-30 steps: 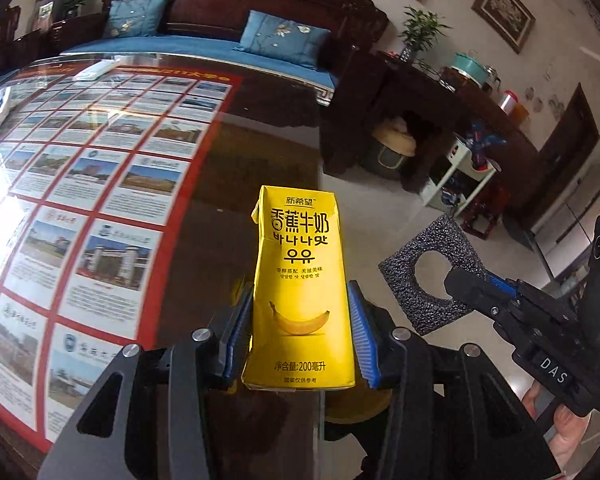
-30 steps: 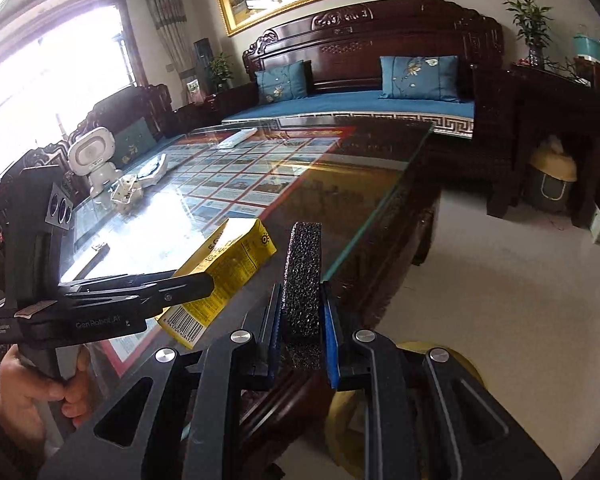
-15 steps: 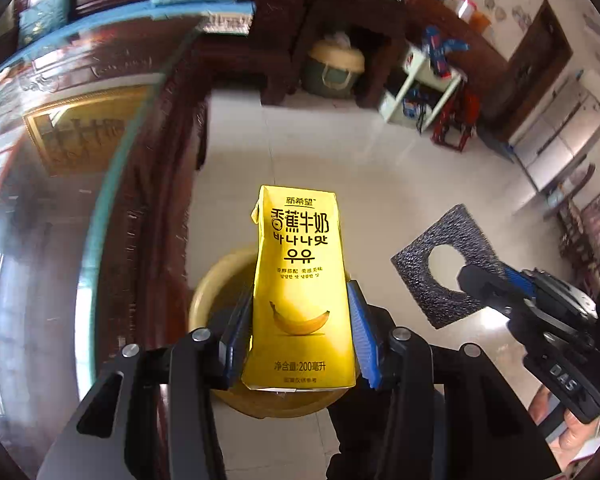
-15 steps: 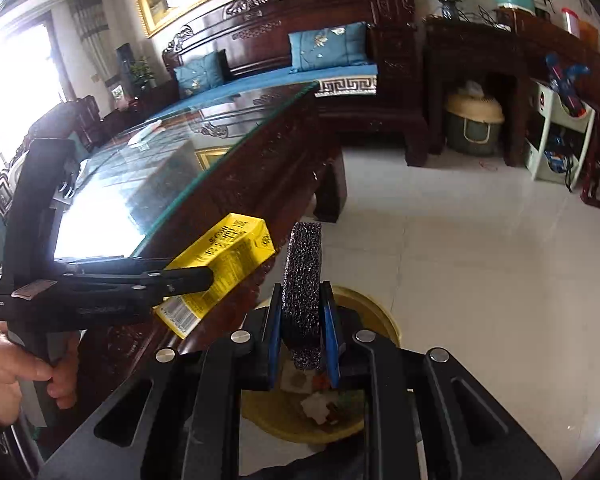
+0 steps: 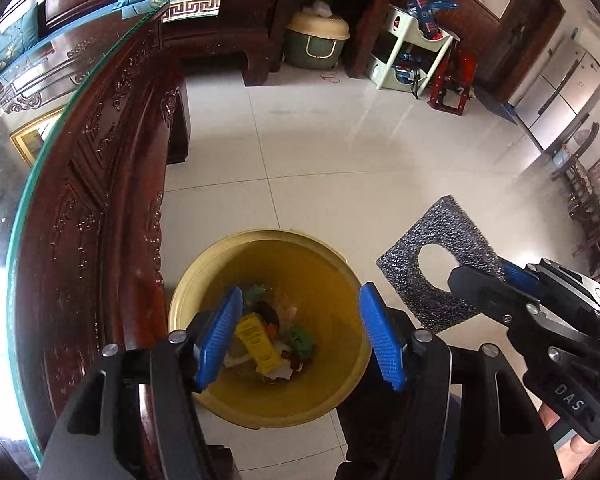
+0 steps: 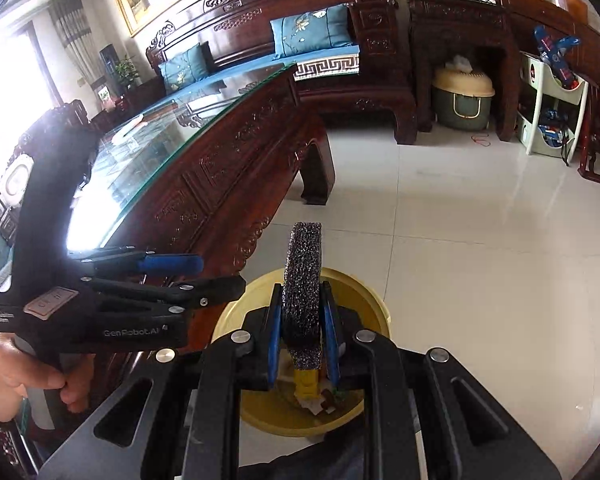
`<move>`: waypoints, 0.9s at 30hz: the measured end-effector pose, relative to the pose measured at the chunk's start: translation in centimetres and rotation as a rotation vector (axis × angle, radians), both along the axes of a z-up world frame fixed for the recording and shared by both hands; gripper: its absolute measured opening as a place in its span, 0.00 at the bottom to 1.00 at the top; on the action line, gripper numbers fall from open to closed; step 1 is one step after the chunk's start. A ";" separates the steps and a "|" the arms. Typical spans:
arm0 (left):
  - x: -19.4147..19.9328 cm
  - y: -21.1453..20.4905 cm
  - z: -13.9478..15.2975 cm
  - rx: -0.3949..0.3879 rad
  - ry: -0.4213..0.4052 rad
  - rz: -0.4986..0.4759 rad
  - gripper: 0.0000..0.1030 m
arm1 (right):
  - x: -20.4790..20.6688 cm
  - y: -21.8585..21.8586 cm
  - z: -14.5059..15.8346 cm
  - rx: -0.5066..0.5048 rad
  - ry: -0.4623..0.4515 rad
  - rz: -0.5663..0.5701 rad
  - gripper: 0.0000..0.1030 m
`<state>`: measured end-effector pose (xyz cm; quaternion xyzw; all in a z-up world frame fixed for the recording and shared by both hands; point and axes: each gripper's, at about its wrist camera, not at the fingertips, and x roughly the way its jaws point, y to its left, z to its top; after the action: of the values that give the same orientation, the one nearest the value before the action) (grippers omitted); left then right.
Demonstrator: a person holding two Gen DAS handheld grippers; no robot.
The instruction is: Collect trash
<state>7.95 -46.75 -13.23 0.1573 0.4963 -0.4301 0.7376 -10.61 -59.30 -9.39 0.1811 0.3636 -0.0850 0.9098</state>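
The left tongs point(image 5: 300, 338) have just opened, empty, above the yellow bin point(image 5: 220, 260); the banana milk carton point(image 5: 258, 340) lies inside. The right tongs point(image 6: 299, 330) grip the black foam piece point(image 6: 302, 280) tight, probably next to drop.

left wrist: steeply down | right wrist: perhaps shallower | shared: yellow bin point(image 5: 260, 408)

Left gripper point(image 5: 300, 336) fingers just opened; milk carton point(image 5: 258, 344) dropped into bin point(image 5: 340, 272).

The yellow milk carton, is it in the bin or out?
In. The yellow milk carton lies on its side among scraps at the bottom of the yellow bin, below the open left gripper, whose jaws have just been opening, empty.
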 end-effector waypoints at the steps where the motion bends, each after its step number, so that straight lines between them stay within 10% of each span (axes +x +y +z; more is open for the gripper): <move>1: 0.1 0.3 0.1 -0.003 -0.003 0.004 0.60 | 0.4 0.2 0.1 -0.002 0.002 0.002 0.17; 7: 0.4 2.2 1.5 -0.021 -0.030 0.046 0.60 | 2.4 1.3 0.0 -0.038 0.032 0.047 0.19; 9: 0.6 2.9 2.2 -0.034 -0.045 0.064 0.64 | 3.6 2.0 -0.2 -0.082 0.060 0.072 0.59; 10: 0.8 3.3 2.5 -0.038 -0.059 0.075 0.65 | 4.1 2.5 -0.4 -0.111 0.068 0.078 0.62; 22: 1.0 8.6 5.8 -0.112 -0.141 0.144 0.65 | 4.1 5.9 2.1 -0.135 0.003 0.084 0.61; 27: -0.3 13.3 8.4 -0.194 -0.243 0.196 0.68 | 3.2 9.5 5.3 -0.249 -0.108 0.034 0.89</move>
<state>7.69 -33.47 -4.86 0.0869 0.3728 -0.3797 0.8422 -7.42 -49.80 -4.08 0.0650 0.3036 -0.1040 0.9449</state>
